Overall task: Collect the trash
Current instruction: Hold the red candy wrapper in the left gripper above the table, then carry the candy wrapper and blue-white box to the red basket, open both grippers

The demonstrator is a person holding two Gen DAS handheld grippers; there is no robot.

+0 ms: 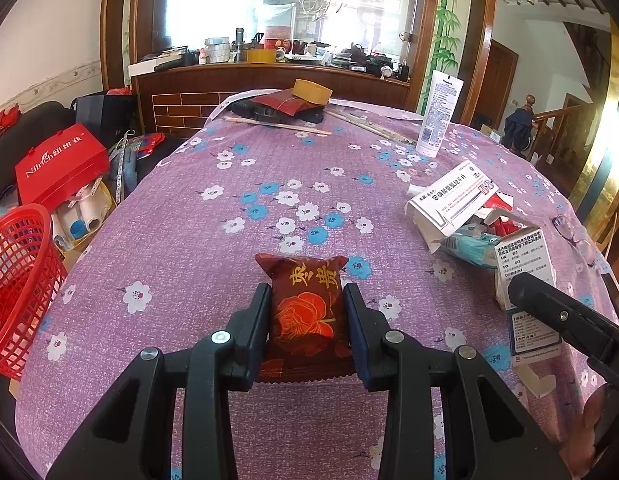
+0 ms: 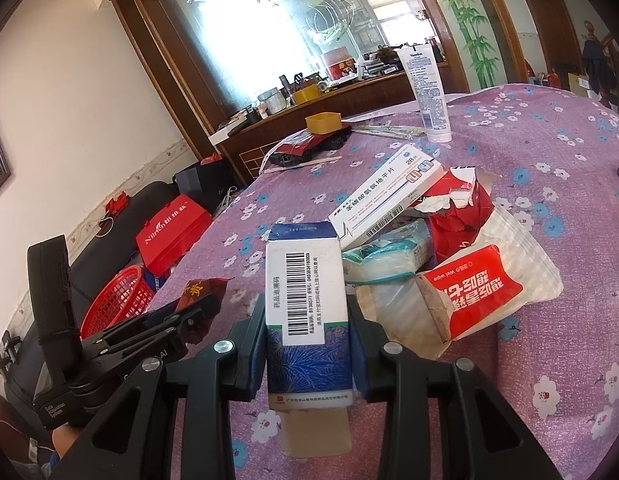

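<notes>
My left gripper (image 1: 305, 294) is shut on a dark red snack wrapper (image 1: 303, 312) with gold characters, held over the purple flowered tablecloth (image 1: 237, 184). My right gripper (image 2: 305, 312) is shut on a white-and-blue medicine box (image 2: 307, 304) with a barcode, upright between its pads. The left gripper (image 2: 197, 308) with the snack wrapper (image 2: 203, 286) shows at the lower left of the right wrist view. The right gripper's finger (image 1: 549, 312) and the medicine box (image 1: 525, 264) show at the right of the left wrist view. A red mesh basket (image 1: 17, 288) stands beside the table on the left.
A trash pile lies to the right: a long white medicine box (image 2: 385, 204), a torn red carton (image 2: 461, 216), a wet-wipe pack (image 2: 477, 292), a teal tissue pack (image 2: 389, 256). Farther back stand a white lotion tube (image 1: 437, 114), a tape roll (image 1: 311, 92) and chopsticks (image 1: 277, 125). A red gift bag (image 1: 61, 164) sits left.
</notes>
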